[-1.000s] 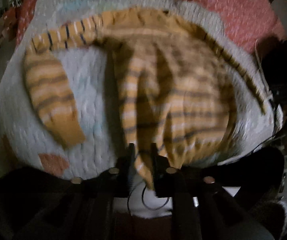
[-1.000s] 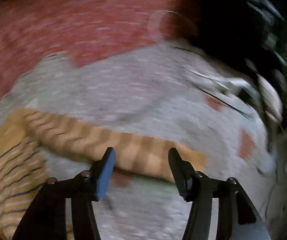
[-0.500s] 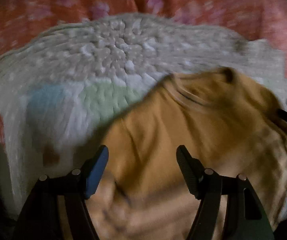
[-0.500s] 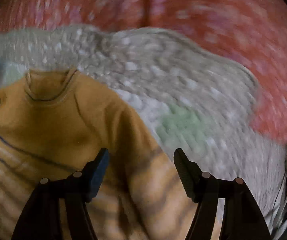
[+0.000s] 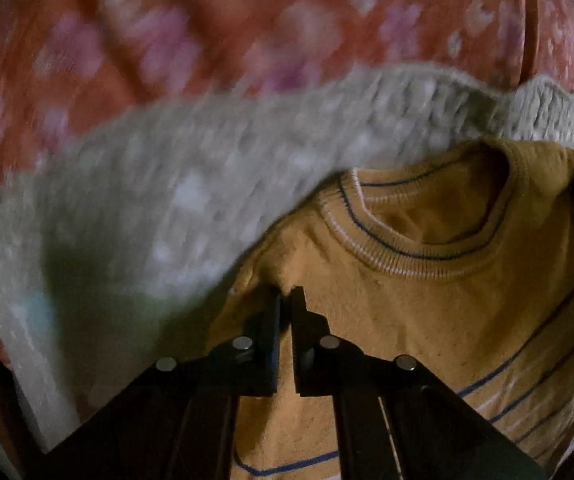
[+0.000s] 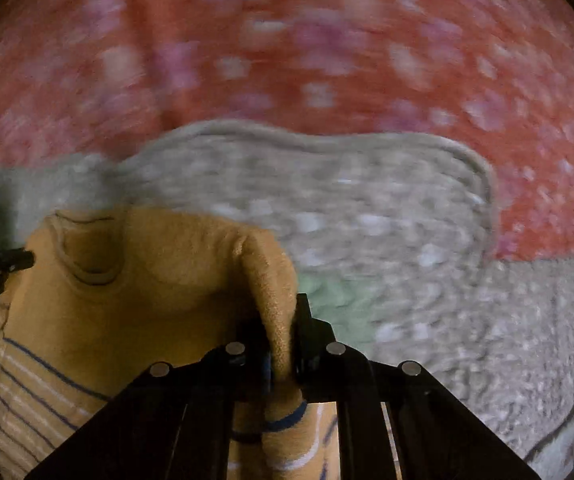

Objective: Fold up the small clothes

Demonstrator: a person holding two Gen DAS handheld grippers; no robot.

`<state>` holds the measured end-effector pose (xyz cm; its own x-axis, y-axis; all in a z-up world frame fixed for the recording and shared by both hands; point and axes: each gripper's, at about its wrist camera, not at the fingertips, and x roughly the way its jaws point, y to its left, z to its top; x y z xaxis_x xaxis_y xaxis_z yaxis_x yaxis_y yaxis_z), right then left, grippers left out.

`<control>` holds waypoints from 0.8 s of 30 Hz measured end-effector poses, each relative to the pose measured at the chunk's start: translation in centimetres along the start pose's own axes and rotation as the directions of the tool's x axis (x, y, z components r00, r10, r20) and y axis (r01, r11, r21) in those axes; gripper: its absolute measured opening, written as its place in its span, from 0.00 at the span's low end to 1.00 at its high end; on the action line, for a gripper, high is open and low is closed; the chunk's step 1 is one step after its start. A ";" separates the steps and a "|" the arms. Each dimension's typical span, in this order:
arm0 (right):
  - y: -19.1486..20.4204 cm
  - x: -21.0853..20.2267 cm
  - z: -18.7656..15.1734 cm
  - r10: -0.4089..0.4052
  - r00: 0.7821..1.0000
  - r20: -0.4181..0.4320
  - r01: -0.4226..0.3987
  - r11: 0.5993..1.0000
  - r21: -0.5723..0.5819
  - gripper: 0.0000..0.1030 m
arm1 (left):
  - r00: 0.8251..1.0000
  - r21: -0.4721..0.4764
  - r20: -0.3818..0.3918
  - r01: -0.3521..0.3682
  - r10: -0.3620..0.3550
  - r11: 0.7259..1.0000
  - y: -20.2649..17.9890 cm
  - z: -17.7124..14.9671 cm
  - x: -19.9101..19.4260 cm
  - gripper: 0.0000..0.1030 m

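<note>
Both of my grippers stood wide over the orange sweater half a second ago; since then their jaws have been closing, and each now pinches a shoulder of it. One second back my left gripper was at the striped hem end and my right hung above a sleeve, so both have come across to the collar end.

My left gripper (image 5: 285,294) has its jaws nearly together, with a small pucker of the sweater (image 5: 427,312) nipped at the tips, just beside the ribbed collar (image 5: 403,256). My right gripper (image 6: 283,320) is clamped on a thick raised fold of the sweater (image 6: 159,280) at the other shoulder; the cloth stands up in a ridge between the fingers and runs down past them.

That sweater lies on a pale grey-white knitted blanket (image 5: 167,200), which itself lies on a red flowered bedcover (image 5: 207,32).

From the left wrist I see the collar close up, with its thin blue line, and the blanket's edge lifted and curling over the neck of the sweater. From the right wrist the collar is small and far left, the blanket (image 6: 407,240) spreads flat to the right with a pale green patch (image 6: 335,304), and a dark piece of the other gripper shows at the left edge.
</note>
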<state>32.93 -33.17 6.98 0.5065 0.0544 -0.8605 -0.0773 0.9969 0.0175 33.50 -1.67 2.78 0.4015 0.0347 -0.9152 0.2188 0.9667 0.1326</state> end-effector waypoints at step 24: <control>-3.2 -13.6 -30.4 0.203 0.969 -0.142 -0.148 0.933 0.327 0.59 | 0.940 -0.406 0.003 0.314 -0.342 0.858 1.8 -31.0 -12.8 0.47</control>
<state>0.22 -38.87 3.18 0.3528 0.2471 -0.9025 0.1341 0.9412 0.3101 1.24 7.48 2.94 0.3048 -0.2989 -0.9043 -0.0470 0.9436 -0.3278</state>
